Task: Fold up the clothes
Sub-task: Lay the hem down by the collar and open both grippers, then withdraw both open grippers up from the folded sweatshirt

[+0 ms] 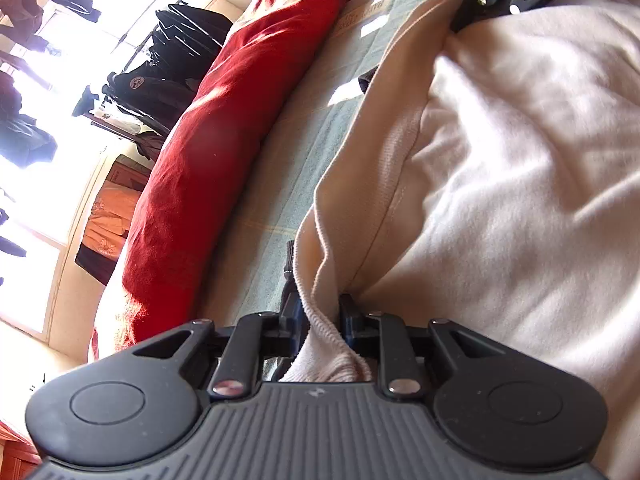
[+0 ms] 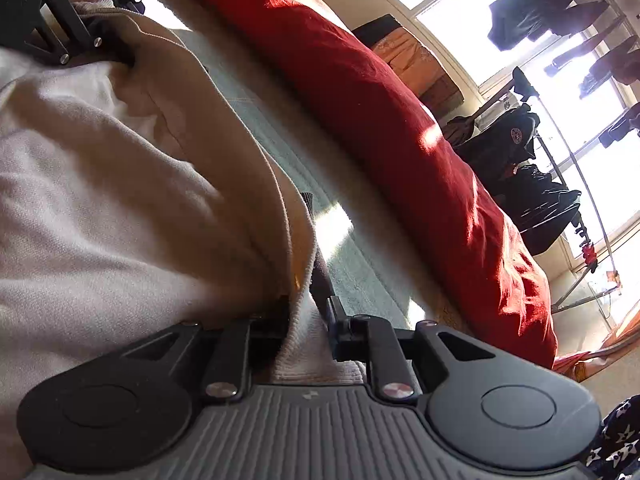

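Garment: cream knit sweatshirt with ribbed hem (image 1: 500, 168), spread on pale green checked bed cover (image 1: 304, 168).
Left gripper (image 1: 320, 312): jaws narrow, hem fold between them; grip uncertain.
Right gripper (image 2: 310, 312): jaws narrow, hem edge between them; grip uncertain.
Beside garment: long red cloth bolster (image 1: 224, 152).

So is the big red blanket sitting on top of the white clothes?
No, the red blanket lies off to the side, with a strip of green bed cover between it and the white garment.
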A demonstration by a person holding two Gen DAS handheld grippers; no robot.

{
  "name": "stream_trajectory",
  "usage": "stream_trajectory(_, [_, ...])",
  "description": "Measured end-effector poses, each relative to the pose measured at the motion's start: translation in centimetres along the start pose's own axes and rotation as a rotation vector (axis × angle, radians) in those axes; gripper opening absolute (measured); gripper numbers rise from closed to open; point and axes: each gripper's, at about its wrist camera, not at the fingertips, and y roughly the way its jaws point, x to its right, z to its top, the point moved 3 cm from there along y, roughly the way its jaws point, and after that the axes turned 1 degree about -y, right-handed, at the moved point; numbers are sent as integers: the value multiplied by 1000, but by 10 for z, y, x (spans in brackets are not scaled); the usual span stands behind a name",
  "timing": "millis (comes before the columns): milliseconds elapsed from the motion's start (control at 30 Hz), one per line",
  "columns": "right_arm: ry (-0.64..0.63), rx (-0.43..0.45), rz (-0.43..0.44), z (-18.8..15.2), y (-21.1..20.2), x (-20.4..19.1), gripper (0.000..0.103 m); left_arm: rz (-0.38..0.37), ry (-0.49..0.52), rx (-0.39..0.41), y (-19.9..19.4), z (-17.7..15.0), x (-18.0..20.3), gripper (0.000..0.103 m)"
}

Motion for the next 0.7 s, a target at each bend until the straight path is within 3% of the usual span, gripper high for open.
stream_trajectory(33, [17, -1, 23, 1, 1, 7, 32, -24, -34, 8, -4, -1, -7, 34])
stream_trajectory(100, [53, 2, 64, 2, 1, 23, 54, -73, -113, 27, -13, -4, -21, 55])
stream_trajectory(133, [81, 0, 96, 2, 1, 34, 57, -92, -152, 33, -17, -5, -30, 57])
stream_trajectory(233, [199, 7, 179, -1, -2, 63, 61, -107, -284, 58, -29, -13, -61, 59])
stream_trajectory(333, [338, 9, 222, -11, -4, 87, 67, -72, -419, 5, -21, -23, -93, 65])
stream_trajectory(467, [531, -34, 325, -26, 3, 103, 69, -110, -716, -9, -23, -48, -128, 65])
stream_trajectory(633, [748, -32, 373, -44, -9, 121, 69, -138, -826, 5, -39, -66, -140, 65])
stream_trajectory(700, [810, -34, 358, -49, -14, 129, 69, -208, -831, 32, -46, -64, -133, 65])
